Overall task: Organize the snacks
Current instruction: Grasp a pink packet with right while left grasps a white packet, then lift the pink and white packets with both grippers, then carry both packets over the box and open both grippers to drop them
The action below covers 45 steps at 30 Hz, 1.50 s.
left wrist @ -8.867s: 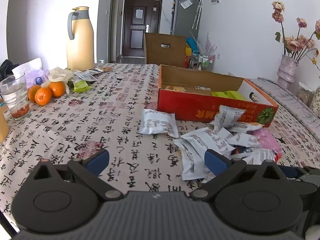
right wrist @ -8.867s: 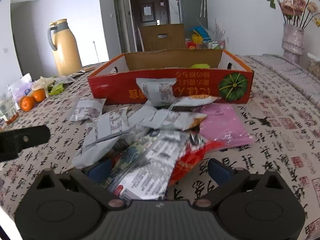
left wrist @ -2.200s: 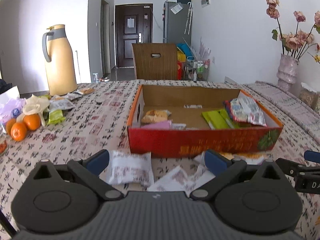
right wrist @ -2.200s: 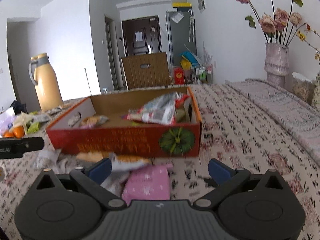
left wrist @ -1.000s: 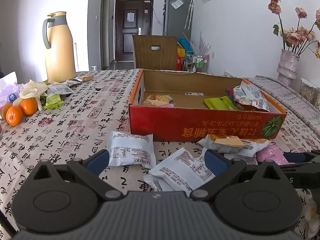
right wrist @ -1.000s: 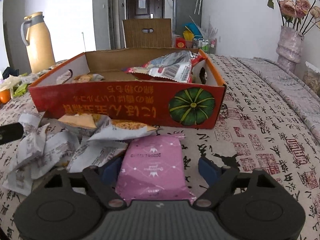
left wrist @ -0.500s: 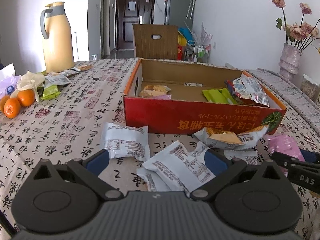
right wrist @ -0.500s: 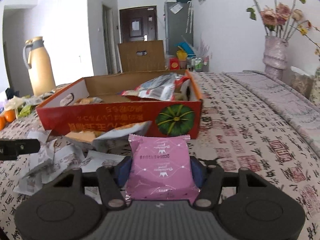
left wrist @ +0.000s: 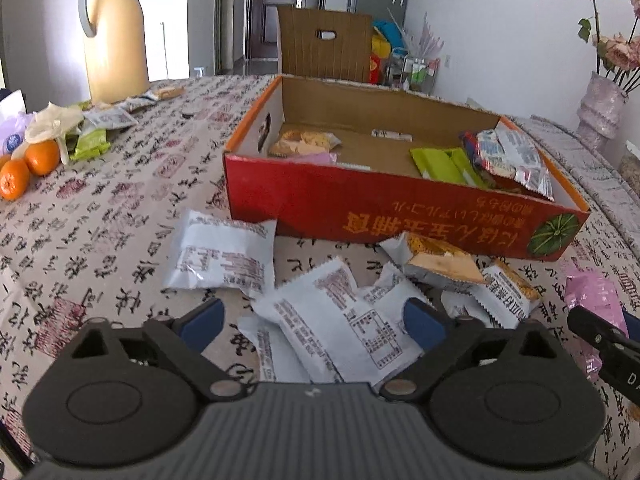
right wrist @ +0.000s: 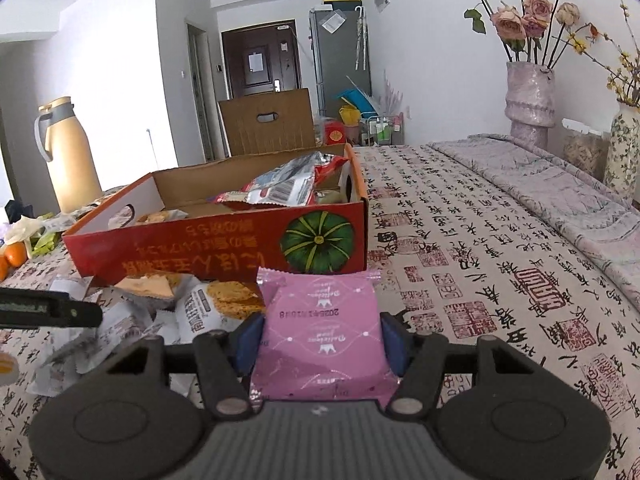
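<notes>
Hovering with jaws spread over crinkly white snack packets (left wrist: 340,320), the left gripper (left wrist: 312,322) faces the red cardboard box's (left wrist: 360,204) near wall. Rightward, the right gripper (right wrist: 320,340) clamps a glossy pink packet (right wrist: 320,332); bare patterned tablecloth (right wrist: 480,248) stretches far right.

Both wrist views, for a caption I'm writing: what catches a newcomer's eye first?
The pink packet pinched in the right claw, just in front of the red cardboard box. Next, white snack packets strewn on the calligraphy tablecloth before the open left claw.
</notes>
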{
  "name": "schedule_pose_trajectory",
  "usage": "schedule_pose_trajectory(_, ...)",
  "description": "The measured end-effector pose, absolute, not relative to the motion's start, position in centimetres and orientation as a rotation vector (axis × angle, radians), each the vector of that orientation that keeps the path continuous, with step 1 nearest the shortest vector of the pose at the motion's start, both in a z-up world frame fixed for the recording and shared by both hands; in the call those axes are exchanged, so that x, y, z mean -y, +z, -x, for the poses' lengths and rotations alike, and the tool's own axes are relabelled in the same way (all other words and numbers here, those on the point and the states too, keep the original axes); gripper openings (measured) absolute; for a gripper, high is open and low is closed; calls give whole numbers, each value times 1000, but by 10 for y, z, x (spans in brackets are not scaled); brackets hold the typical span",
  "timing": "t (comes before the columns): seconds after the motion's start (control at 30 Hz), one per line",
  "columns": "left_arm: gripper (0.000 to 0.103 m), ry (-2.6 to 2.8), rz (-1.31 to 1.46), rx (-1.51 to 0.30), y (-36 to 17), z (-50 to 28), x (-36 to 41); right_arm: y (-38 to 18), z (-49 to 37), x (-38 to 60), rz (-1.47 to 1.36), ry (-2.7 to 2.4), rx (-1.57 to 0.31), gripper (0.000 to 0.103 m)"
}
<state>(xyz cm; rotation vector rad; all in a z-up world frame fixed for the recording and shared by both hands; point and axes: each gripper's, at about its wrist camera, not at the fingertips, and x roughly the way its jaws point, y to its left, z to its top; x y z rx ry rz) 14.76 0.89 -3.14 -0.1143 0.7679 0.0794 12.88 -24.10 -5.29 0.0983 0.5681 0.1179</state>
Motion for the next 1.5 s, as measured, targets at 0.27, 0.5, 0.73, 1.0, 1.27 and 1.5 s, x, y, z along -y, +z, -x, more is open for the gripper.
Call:
schedule_pose_trajectory(0.27,67,5,139,-800,-36,-146,-7,-53,-129,243,-113,123,-565,61)
schedule_pose_trajectory(0.5,43,-26,136,-784,-33,-141,-6,-54,-128,241,-111,131,-568,61)
schedule_pose_trajectory(0.73,41,-25,125,-774,-31,-138,-6,-54,-124,239,-110,139,-567,61)
schedule_pose_trajectory(1.0,41,-25,117,-727,-23,-129,-6,-50,-119,237,-109,149,-552,61)
schedule_pose_trajectory(1.27,41,-36,107,-684,-12,-125,-3,-41,-115,235,-103,161,-524,61)
schedule_pose_trajectory(1.5,41,-42,94,-646,0,-129,0,-30,-117,228,-89,178,-488,61)
